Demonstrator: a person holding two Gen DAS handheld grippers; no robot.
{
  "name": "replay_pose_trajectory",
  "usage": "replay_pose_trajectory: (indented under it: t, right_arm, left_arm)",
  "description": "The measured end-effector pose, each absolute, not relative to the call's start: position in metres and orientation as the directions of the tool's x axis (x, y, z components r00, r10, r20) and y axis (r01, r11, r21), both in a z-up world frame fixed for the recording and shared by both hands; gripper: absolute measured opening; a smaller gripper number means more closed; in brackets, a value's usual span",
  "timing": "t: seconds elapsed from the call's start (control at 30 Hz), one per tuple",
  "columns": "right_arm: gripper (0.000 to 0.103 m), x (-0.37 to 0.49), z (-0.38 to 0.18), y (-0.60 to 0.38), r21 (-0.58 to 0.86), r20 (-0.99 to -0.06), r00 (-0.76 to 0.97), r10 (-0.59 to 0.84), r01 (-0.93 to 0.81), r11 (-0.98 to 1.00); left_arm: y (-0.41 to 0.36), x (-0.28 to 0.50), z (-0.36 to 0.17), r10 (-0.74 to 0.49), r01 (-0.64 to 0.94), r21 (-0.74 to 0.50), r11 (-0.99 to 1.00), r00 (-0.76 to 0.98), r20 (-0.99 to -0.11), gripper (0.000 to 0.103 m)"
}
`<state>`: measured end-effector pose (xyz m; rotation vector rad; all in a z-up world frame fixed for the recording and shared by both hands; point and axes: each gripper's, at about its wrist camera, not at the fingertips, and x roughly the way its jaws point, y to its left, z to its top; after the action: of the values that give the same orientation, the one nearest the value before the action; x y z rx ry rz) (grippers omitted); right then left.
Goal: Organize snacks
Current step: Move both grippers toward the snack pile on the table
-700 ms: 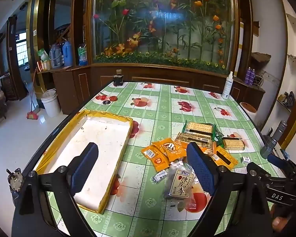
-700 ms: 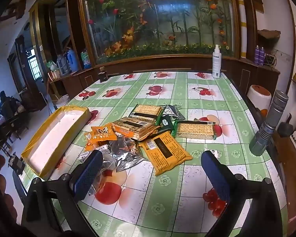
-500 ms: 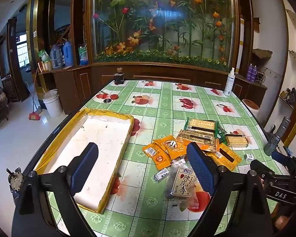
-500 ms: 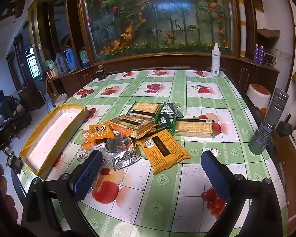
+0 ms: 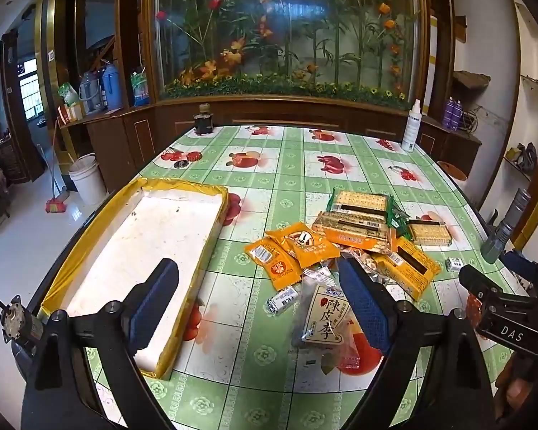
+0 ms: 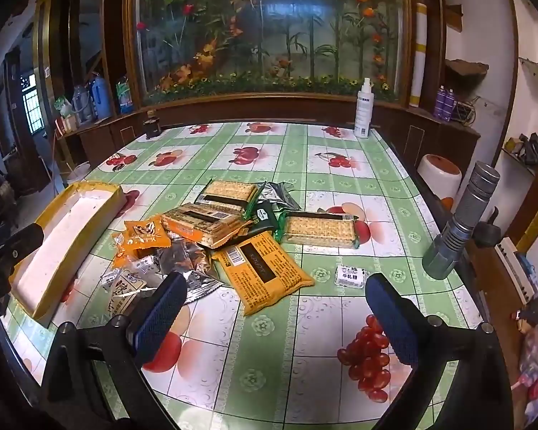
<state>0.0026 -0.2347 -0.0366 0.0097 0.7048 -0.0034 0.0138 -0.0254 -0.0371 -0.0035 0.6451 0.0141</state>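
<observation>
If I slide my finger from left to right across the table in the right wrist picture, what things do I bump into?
Yellow box → small orange snack bag → big orange packet → cracker pack → little white candy → grey metal flashlight.

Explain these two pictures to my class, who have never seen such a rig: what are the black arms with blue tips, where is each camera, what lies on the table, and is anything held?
No robot here: a person holds a two-finger gripper in each hand, with a fisheye camera on each looking along the fingers. One picture shows the left gripper, the other the right gripper; the blue tips are finger pads. Both are open and hold nothing. On the table lie a snack pile, an empty tray and a spray bottle.
</observation>
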Motion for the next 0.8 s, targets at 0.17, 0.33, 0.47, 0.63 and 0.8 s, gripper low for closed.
replay_pose_trajectory:
  t: [0.17, 0.33, 0.47, 0.63, 0.8]
  right_arm:
    - [0.101, 0.002, -0.039, -0.237, 0.001, -0.653, 0.758, -0.006, 0.008, 1.000]
    - [0.101, 0.000, -0.043, -0.243, 0.011, -0.658, 0.753, 0.002, 0.007, 1.000]
    - [0.101, -0.002, -0.047, -0.247, 0.011, -0.662, 0.749, 0.001, 0.008, 1.000]
    - [0.101, -0.004, -0.052, -0.252, 0.016, -0.667, 0.745, 0.004, 0.008, 1.000]
    - [0.101, -0.004, -0.057, -0.257, 0.029, -0.677, 0.736, 0.010, 0.013, 0.999]
  left_arm:
    - [-0.031, 0.012, -0.044, 0.003, 0.008, 0.014, 1.000, 0.786, -0.618, 0.092]
    - [-0.034, 0.012, -0.058, -0.015, 0.029, 0.010, 1.000, 0.755, -0.655, 0.092]
    - [-0.034, 0.012, -0.070, -0.037, 0.046, -0.005, 0.999, 0.727, -0.685, 0.092]
    - [-0.035, 0.009, -0.084, -0.069, 0.085, -0.014, 0.996, 0.697, -0.714, 0.092]
    - [-0.043, 0.010, -0.090, -0.089, 0.123, -0.007, 0.992, 0.681, -0.727, 0.092]
